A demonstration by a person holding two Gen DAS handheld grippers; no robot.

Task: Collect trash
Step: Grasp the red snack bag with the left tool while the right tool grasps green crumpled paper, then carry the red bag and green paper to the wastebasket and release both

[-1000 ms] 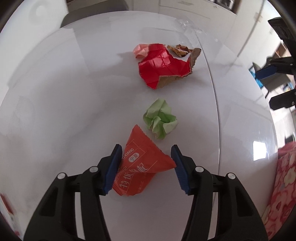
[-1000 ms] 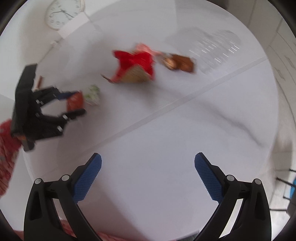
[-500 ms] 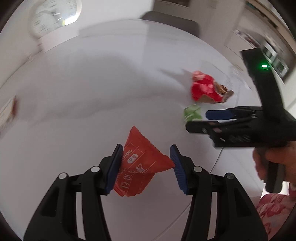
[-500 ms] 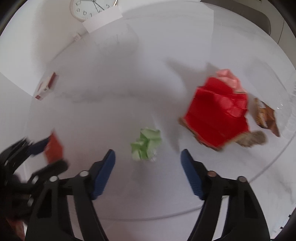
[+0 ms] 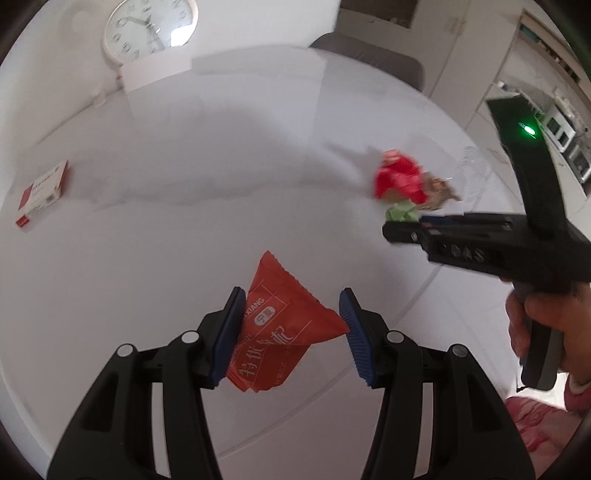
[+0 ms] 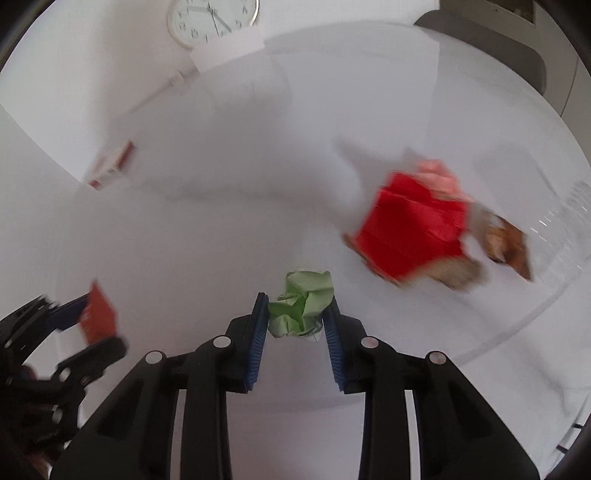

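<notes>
Lifted since a second ago: the orange snack wrapper [image 5: 284, 328], then low over the white round tabletop [image 5: 184, 229], now hangs clear of it, clamped between the blue pads of the left gripper [image 5: 291, 325]. Right gripper [image 6: 295, 317] has crossed from bare tabletop to the green crumpled paper ball [image 6: 303, 306]; its jaws have just been closing and now press the ball from both sides, the ball low over the tabletop near its right edge.

Red crumpled paper [image 6: 410, 232] lies just beyond the ball, toward the right edge, with a torn brown wrapper [image 6: 506, 243] touching its far side. Clear plastic piece [image 6: 569, 229] sits at the right rim, blurred.

Small red-and-white box [image 5: 42, 192] rests near the left edge, well apart from the trash. Wall clock [image 5: 147, 29] stands past the far edge. A person's hand [image 5: 543, 332] grips the right gripper's handle in the left wrist view.
</notes>
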